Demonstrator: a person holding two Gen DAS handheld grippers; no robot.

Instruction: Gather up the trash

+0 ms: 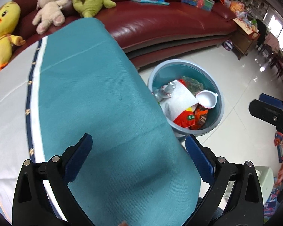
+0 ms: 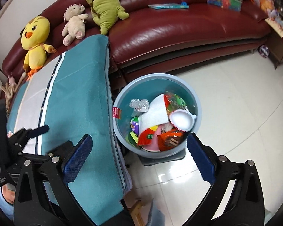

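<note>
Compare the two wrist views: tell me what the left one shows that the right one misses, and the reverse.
Only the left wrist view shows the right gripper, at its right edge, and windows far right. Only the right wrist view shows the left gripper, the red tag on the table cover's side, and the bin's green and purple wrappers. Both show the bin holding trash, the teal cover, the sofa with three plush toys, and open, empty jaws.
</note>
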